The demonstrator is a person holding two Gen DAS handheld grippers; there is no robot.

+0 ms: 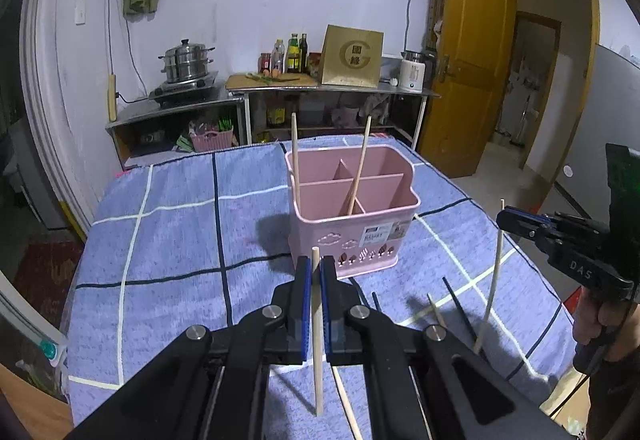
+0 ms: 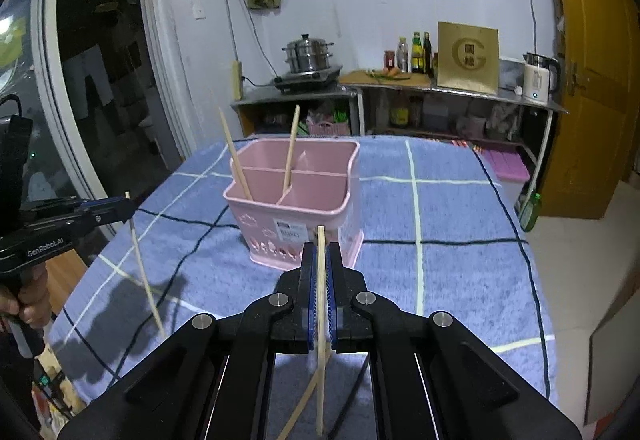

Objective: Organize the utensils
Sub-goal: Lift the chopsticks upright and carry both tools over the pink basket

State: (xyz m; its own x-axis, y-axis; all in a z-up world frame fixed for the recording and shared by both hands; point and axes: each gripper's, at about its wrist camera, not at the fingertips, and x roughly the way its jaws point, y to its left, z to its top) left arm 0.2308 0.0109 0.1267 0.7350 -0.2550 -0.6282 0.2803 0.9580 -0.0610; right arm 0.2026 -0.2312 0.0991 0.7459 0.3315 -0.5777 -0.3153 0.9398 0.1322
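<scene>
Between ribbed blue fingers (image 1: 325, 304), one slim wooden chopstick (image 1: 317, 340).

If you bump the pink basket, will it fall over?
Probably not easily: the pink basket looks wide, with a flared base on soft cloth. Being thin plastic holding only two chopsticks, it is likely light and might slide instead.

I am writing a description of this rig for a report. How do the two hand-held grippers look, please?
Both are matte black, with angular linkage arms joined by round silver pins, and blue ribbed pads line their fingers. The right gripper bears white letters "DAS" on its side; the left gripper reads "GenRobot.AI". Each sits on a dark pistol-style handle, and a thin black cable loops behind the left one.
</scene>
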